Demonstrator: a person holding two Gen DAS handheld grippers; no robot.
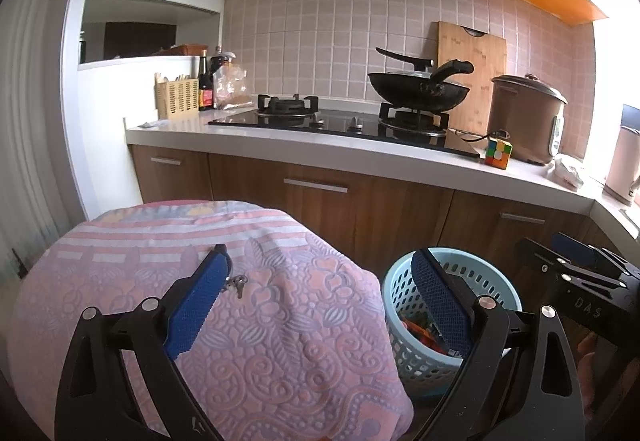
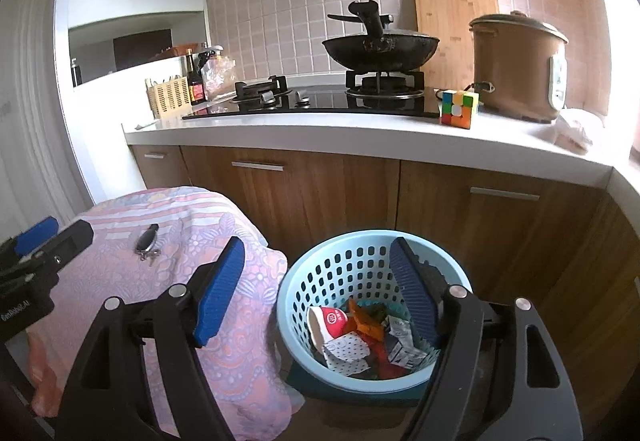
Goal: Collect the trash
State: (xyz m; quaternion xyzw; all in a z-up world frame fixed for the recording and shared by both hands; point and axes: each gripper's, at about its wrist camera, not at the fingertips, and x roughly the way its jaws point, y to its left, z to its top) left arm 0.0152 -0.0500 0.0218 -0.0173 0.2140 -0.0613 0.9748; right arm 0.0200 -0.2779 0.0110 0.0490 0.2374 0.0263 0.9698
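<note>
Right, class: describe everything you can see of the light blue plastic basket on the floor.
The light blue plastic basket is round, with a smooth rim and walls pierced by rows of holes. It stands upright on the floor before the wooden cabinets, beside the pink patterned cloth. Inside lie a crushed red-and-white paper cup, orange scraps and crumpled wrappers. Nothing grips it; the right gripper is open.

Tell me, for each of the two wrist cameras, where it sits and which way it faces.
Left wrist: on the left gripper, jaws open, aimed slightly down over the pink cloth with keys towards the stove; the right gripper shows at right.
Right wrist: on the right gripper, jaws open and empty, above the blue basket of trash; the left gripper shows at left.
Shared: cloth, keys, basket, wok, Rubik's cube, rice cooker.
</note>
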